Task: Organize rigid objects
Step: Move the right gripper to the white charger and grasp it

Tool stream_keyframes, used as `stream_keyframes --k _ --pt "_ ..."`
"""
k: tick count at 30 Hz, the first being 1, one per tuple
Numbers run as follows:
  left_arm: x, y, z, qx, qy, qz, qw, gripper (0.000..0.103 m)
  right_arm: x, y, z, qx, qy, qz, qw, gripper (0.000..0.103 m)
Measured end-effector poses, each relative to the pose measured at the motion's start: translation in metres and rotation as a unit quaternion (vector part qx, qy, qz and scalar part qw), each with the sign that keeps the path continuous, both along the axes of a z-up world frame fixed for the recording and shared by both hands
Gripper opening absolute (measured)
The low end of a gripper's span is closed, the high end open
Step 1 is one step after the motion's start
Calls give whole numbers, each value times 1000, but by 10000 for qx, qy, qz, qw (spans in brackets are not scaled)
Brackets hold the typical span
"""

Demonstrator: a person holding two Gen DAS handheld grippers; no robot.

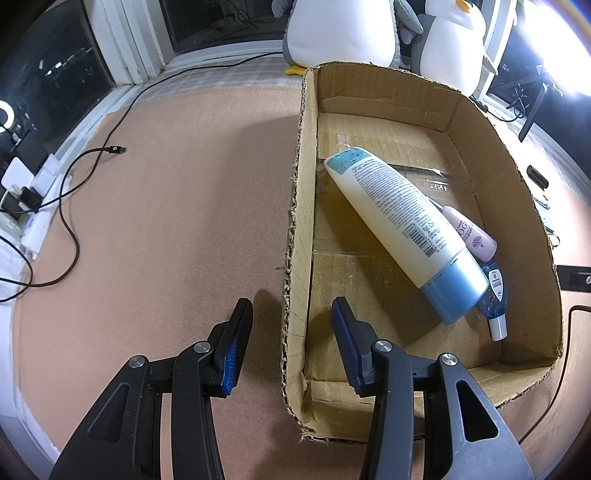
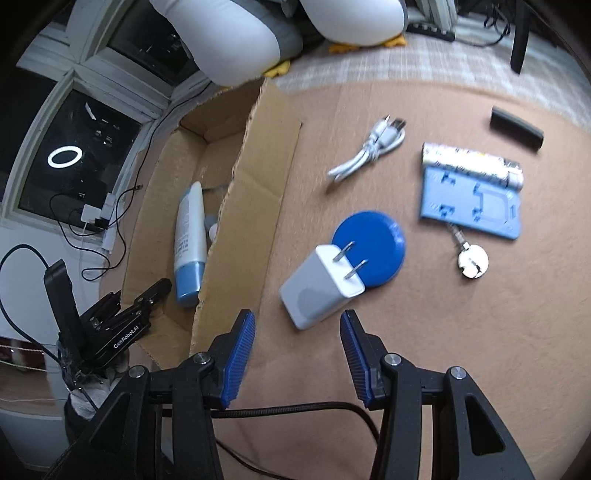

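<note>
A cardboard box (image 1: 476,122) holds a white tube with a blue cap (image 1: 402,221), a small pink tube (image 1: 474,236) and a blue correction-tape dispenser (image 1: 495,302). My left gripper (image 1: 291,314) is open and empty, straddling the box's left wall near its front corner. My right gripper (image 2: 297,325) is open and empty just in front of a white plug charger (image 2: 321,291), which leans on a blue disc (image 2: 373,251). Beyond lie a white cable (image 2: 369,151), a blue plastic card (image 2: 472,203), a printed tube (image 2: 472,162), a black bar (image 2: 517,129) and a round metal tag (image 2: 472,262).
The box (image 2: 255,192) and the left gripper (image 2: 147,295) show at the left of the right wrist view. A black cable (image 1: 74,177) runs over the tan mat (image 1: 166,221) to a power strip (image 1: 33,206). Plush penguins (image 1: 343,33) sit behind the box.
</note>
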State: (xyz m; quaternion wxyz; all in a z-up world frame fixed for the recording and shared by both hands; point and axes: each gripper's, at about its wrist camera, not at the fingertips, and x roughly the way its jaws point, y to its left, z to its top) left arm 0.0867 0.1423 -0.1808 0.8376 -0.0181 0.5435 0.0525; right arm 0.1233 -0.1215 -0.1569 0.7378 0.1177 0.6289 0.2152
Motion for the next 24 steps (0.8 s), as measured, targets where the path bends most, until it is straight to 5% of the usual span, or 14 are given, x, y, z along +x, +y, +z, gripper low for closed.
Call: stream_keyframes --k 12,24 --pt "1 1 -1 -33 -7 10 10000 45 20 9 -22 -45 172 -285 9994 43" --pt "1 2 -1 -33 -7 9 10000 45 38 15 -15 -674 -241 -182 9973 42"
